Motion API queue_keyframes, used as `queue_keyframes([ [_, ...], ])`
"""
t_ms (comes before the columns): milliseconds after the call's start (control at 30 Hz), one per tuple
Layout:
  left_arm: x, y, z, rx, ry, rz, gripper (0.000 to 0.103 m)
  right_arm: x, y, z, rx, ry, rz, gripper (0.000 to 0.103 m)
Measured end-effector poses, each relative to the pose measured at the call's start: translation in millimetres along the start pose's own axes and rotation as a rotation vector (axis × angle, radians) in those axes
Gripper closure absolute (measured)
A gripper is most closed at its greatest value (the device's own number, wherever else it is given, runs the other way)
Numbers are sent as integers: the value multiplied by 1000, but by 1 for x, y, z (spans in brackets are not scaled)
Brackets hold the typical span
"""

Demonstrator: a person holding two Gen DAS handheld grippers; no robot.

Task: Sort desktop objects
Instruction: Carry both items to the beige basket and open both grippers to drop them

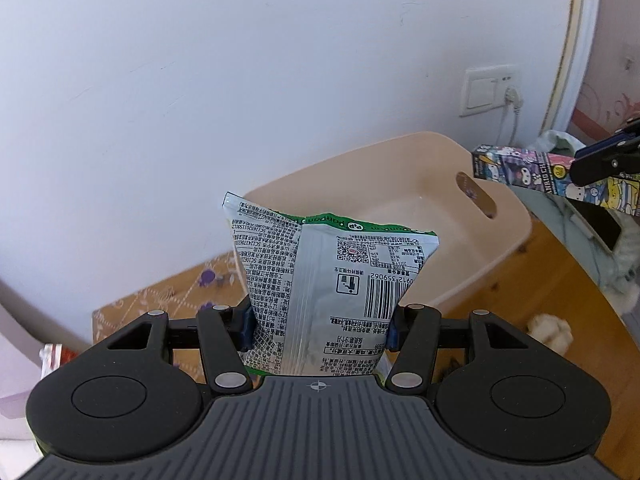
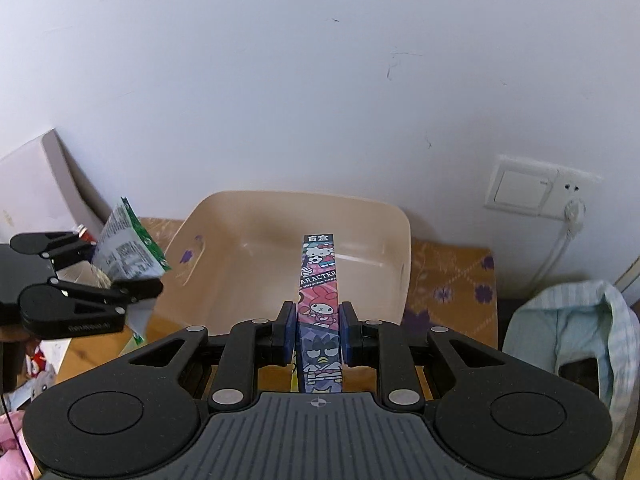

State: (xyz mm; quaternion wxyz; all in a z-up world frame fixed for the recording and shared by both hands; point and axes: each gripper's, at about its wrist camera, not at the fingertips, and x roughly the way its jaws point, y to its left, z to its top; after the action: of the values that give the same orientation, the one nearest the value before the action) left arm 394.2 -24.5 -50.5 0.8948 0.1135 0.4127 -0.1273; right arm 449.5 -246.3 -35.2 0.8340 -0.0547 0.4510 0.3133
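Note:
My left gripper [image 1: 319,330] is shut on a silver and green snack bag [image 1: 320,276] and holds it upright in front of a beige plastic bin [image 1: 472,248]. My right gripper [image 2: 319,332] is shut on a long cartoon-printed box [image 2: 320,300] whose far end reaches over the beige bin [image 2: 400,240]. The bin looks empty inside. In the right wrist view the left gripper [image 2: 132,292] with the snack bag [image 2: 128,248] is at the bin's left rim. In the left wrist view the cartoon box [image 1: 532,172] and right gripper [image 1: 600,160] are at the bin's right end.
The bin stands against a white wall on a wooden surface with a patterned brown cloth [image 2: 448,280]. A wall switch and plugged socket [image 2: 536,192] are at right. A pale blue cloth bundle [image 2: 568,328] lies right, a grey box [image 2: 32,184] leans left.

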Motion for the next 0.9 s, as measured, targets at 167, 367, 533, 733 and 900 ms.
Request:
queue_keyframes([
  [167,37,2,20,-69,42,-8,46,33,-7,15,52,9,-4,83],
  [367,79,1,27,-143,111,8,46,76,-12,13,80,63,-36,83],
  [533,110,-7,30,-128,170,33,46,105,-16,9,88,106,-76,83],
  [733,127,-6,26,-177,208,31,45,128,-11,4,48,151,-116,82],
  [900,119,-9,27,-179,178,13,24,127,-10,-5,63,156,-98,43],
])
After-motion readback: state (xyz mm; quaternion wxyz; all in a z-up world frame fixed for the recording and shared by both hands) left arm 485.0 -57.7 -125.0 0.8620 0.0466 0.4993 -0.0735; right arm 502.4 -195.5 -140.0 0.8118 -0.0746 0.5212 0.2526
